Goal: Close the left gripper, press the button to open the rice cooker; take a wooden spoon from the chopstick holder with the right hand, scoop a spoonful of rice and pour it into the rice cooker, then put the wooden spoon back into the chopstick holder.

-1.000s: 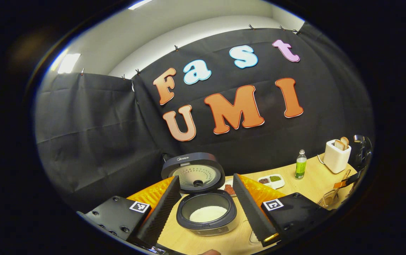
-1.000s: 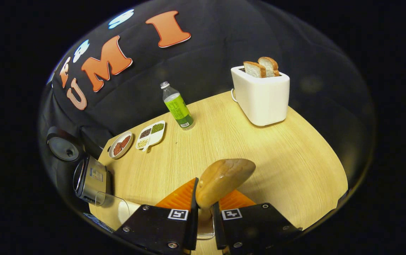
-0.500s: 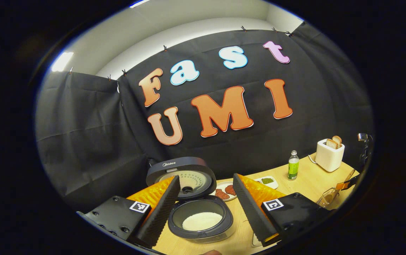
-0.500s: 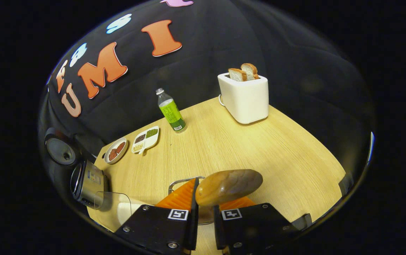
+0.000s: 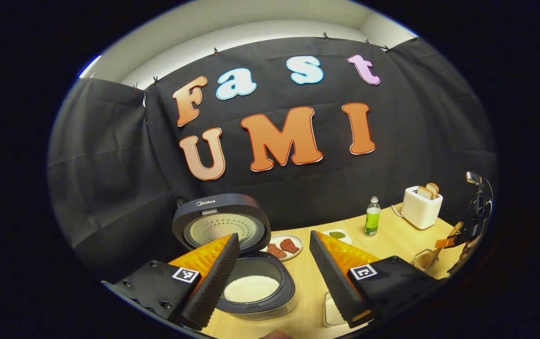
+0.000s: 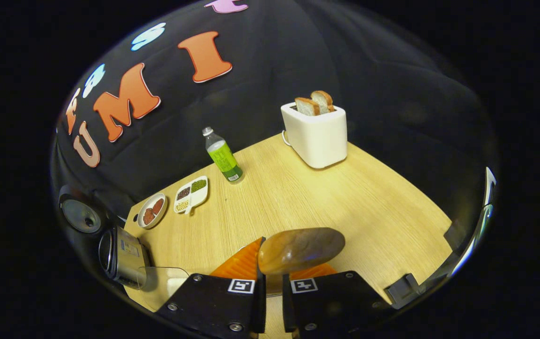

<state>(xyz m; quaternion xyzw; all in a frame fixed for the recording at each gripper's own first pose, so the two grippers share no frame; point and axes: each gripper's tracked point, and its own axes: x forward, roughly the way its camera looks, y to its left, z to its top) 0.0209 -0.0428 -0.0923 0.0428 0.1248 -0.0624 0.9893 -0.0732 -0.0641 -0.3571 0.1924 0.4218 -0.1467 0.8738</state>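
While its lid stands raised at the back, the dark rice cooker point(image 5: 255, 287) reads "Midea" on that lid and holds white rice, sitting on the wooden table point(image 6: 326, 197) between the left gripper point(image 5: 274, 278)'s spread fingers. Clamped on the handle, the right gripper point(image 6: 273, 282) holds the brown wooden spoon point(image 6: 300, 249), whose glossy bowl lies crosswise, tip rightward, above the table.

Glossy smooth wooden spoon point(image 6: 301, 250), matt pale wood-grain table point(image 6: 345, 197), smooth white plastic-looking toaster point(image 6: 316, 135), matt black cloth wall point(image 5: 109, 155).
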